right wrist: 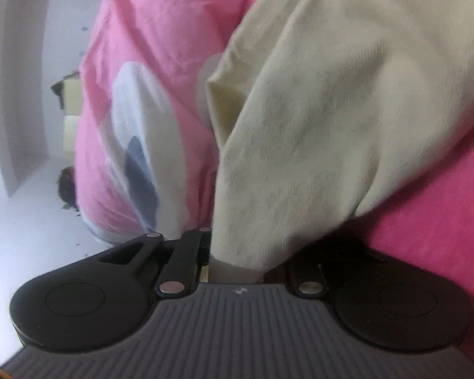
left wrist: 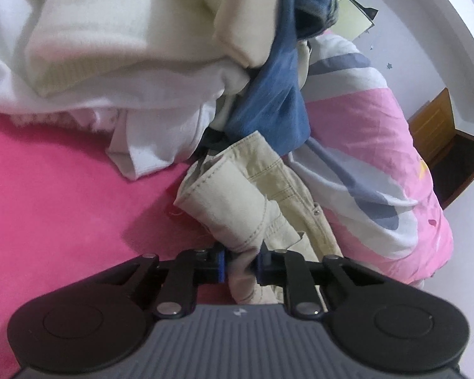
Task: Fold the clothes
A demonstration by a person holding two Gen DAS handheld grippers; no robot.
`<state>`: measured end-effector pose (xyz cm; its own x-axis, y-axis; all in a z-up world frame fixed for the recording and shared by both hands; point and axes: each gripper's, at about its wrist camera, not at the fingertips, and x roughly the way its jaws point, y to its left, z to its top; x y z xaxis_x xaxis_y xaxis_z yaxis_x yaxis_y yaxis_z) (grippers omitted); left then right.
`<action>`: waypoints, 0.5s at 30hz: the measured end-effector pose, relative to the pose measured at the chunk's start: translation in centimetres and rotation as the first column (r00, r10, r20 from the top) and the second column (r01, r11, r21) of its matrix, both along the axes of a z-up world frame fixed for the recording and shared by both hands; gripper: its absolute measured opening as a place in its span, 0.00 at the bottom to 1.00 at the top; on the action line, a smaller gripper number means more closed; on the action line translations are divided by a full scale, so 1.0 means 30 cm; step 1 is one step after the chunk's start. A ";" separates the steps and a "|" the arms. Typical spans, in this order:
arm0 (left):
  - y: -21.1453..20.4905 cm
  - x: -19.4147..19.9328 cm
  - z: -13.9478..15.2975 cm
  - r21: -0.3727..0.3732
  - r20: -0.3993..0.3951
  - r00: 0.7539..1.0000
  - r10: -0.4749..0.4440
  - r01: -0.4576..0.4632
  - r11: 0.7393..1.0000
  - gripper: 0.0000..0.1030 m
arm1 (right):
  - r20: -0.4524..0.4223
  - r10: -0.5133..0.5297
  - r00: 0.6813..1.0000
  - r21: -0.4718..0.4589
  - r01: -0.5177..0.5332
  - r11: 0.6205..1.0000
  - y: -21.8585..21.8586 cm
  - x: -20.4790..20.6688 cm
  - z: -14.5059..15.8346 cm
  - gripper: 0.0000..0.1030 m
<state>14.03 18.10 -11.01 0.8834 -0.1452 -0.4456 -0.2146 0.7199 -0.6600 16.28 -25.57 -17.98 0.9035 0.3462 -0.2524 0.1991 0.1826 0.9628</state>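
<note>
In the left wrist view, a beige pair of trousers point(left wrist: 237, 195) with stitched seams lies on the magenta bed sheet point(left wrist: 63, 189). My left gripper point(left wrist: 240, 265) is shut on a bunched edge of it, with the cloth pinched between the blue pads. In the right wrist view, a cream garment point(right wrist: 331, 110) fills the upper right and runs down between the fingers of my right gripper point(right wrist: 237, 259). That gripper is shut on the cloth, which hides the right fingertip. I cannot tell whether both grippers hold the same piece.
A pile of clothes sits behind the trousers: a cream sweater point(left wrist: 110, 31), a white garment point(left wrist: 161, 117) and a blue one point(left wrist: 275, 101). A pink quilt point(left wrist: 379, 164) with grey and white patches hangs at the bed's edge point(right wrist: 148, 94). Wooden furniture point(left wrist: 436, 126) stands on the pale floor point(right wrist: 31, 221).
</note>
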 end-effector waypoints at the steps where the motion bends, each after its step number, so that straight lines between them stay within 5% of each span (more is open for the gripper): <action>1: -0.002 -0.010 0.012 -0.002 -0.003 1.000 0.005 -0.005 1.000 0.16 | 0.011 0.003 1.000 -0.007 -0.003 1.000 -0.002 -0.012 0.011 0.09; 15: 0.086 -0.473 0.072 -0.039 -0.058 0.998 0.003 -0.005 0.999 0.16 | -0.008 0.110 0.994 0.011 -0.110 0.994 0.059 -0.350 0.057 0.08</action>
